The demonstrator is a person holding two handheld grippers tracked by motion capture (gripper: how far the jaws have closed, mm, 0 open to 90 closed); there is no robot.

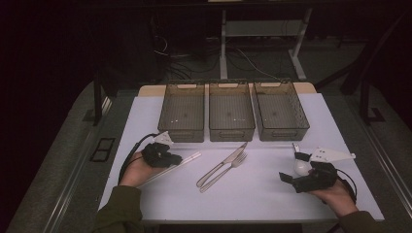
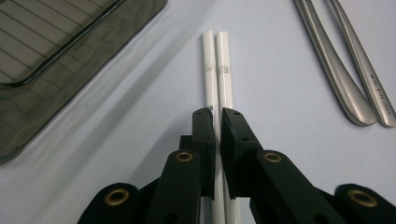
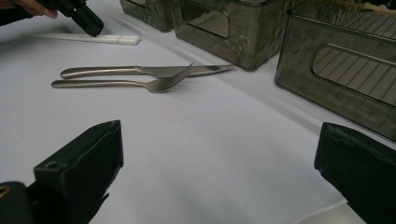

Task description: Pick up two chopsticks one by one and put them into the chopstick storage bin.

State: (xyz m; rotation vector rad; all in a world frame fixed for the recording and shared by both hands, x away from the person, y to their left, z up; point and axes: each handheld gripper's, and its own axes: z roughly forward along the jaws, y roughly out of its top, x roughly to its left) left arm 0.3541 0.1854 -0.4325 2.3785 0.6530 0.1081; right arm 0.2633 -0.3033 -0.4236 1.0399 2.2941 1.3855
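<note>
Left tongs (image 2: pixel 218 116): jaws closed on the pair of white plastic chopsticks (image 2: pixel 217 65), which lie flat on the white table (image 1: pixel 252 189); the left gripper view shows both pads pressing the sticks, a grip that the high view hides under the hand.
Chopsticks: at the table's left, in front of the leftmost bin, tips toward the cutlery; the left gripper view shows small grey print on each stick.
Right tongs (image 3: pixel 219 172): jaws wide apart, nothing between them, low over the table at its right.
White rounded object (image 1: pixel 301 167): the high view shows it just beside the right tongs.
Steel knife (image 3: pixel 149 70) and steel fork (image 3: pixel 121 84): side by side mid-table, touching near the fork's tines.
Three smoky translucent plastic bins (image 1: pixel 231 114): a row along the far edge.
</note>
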